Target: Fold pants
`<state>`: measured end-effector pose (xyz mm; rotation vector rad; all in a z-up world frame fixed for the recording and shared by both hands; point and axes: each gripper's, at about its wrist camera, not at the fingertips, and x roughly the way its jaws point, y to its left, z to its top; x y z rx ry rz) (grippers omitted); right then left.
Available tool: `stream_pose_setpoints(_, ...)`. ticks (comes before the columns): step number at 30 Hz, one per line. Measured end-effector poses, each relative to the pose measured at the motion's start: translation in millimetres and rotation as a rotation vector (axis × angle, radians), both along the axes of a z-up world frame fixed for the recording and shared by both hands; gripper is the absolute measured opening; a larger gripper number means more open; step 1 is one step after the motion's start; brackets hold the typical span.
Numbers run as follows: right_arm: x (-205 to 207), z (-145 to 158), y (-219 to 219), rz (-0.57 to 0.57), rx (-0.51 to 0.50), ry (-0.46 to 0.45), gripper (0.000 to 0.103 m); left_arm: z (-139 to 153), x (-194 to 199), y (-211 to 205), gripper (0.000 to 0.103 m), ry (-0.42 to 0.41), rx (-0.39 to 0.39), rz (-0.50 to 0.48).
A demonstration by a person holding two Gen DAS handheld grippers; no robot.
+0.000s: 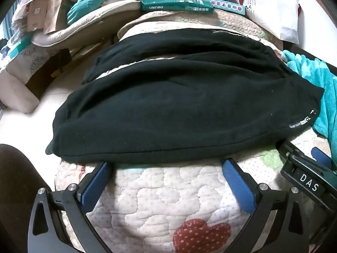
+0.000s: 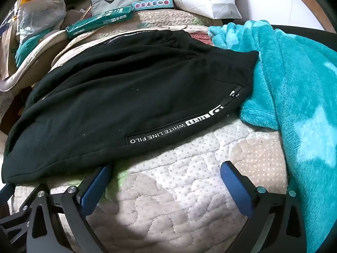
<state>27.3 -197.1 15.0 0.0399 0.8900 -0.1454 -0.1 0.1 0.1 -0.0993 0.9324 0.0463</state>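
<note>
Both tongs stand wide apart with nothing between them: the left gripper (image 1: 166,165) and right gripper (image 2: 166,168) hover at the near hem of the black pants (image 1: 179,105), spread across the quilt (image 1: 168,194). Judging by this, folding is just starting; next, each must pinch that edge.

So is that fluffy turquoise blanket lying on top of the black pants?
No, the pants' waist end overlaps the turquoise blanket's edge, and the blanket otherwise lies beside them on the quilt.
</note>
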Motion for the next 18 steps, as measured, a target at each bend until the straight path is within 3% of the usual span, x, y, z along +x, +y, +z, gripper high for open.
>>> stream_pose_setpoints(18,0.0,0.7,1.3,0.0,-0.001,-0.001,0.103,1.4,-3.4,-2.1,0.103,-0.031,0.016,0.003)
